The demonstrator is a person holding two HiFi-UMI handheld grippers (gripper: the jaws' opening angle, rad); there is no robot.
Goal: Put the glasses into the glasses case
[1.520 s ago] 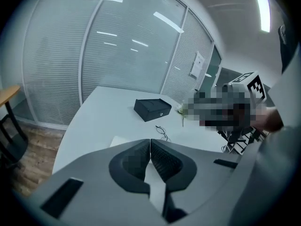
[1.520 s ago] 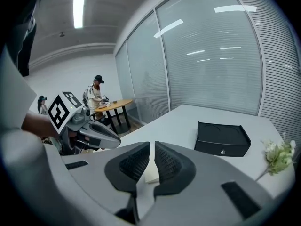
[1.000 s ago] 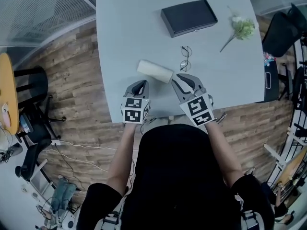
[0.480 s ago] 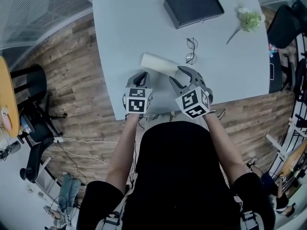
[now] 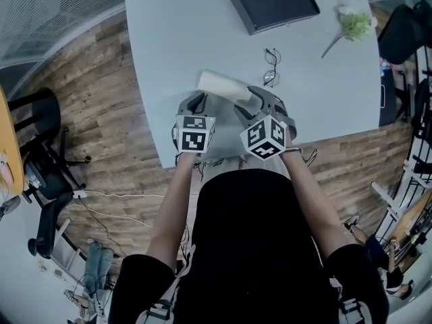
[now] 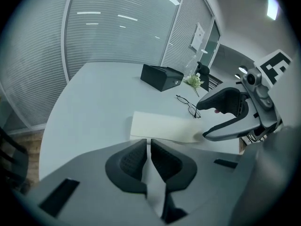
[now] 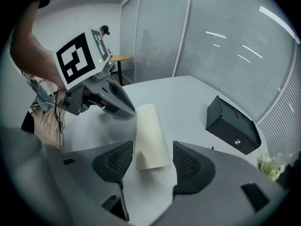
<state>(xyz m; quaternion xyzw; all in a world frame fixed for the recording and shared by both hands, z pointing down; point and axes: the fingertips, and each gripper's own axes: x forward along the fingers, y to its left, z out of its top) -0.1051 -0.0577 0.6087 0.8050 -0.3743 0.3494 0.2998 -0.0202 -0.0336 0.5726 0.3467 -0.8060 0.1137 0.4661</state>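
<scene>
The cream glasses case [image 5: 219, 84] lies closed on the pale table [image 5: 169, 32], near its front edge. The wire-framed glasses [image 5: 271, 67] lie folded just beyond it, to the right. My left gripper [image 5: 197, 103] hovers at the case's left end with its jaws shut and nothing in them. In the left gripper view the case [image 6: 164, 126] lies just ahead of that gripper [image 6: 149, 152]. My right gripper [image 7: 153, 161] has just been opening. The case's near end [image 7: 150, 135] lies between its jaws, and the pads stand clear of it.
A black box [image 5: 275, 4] sits at the table's far side, a small flower sprig [image 5: 351, 25] to its right. Wooden floor, a black chair [image 5: 40, 123] on the left and glass partition walls surround the table.
Both grippers have come forward and down toward the case. The right gripper's jaws have spread wide and now straddle the case's near end. The left jaws stay shut.
</scene>
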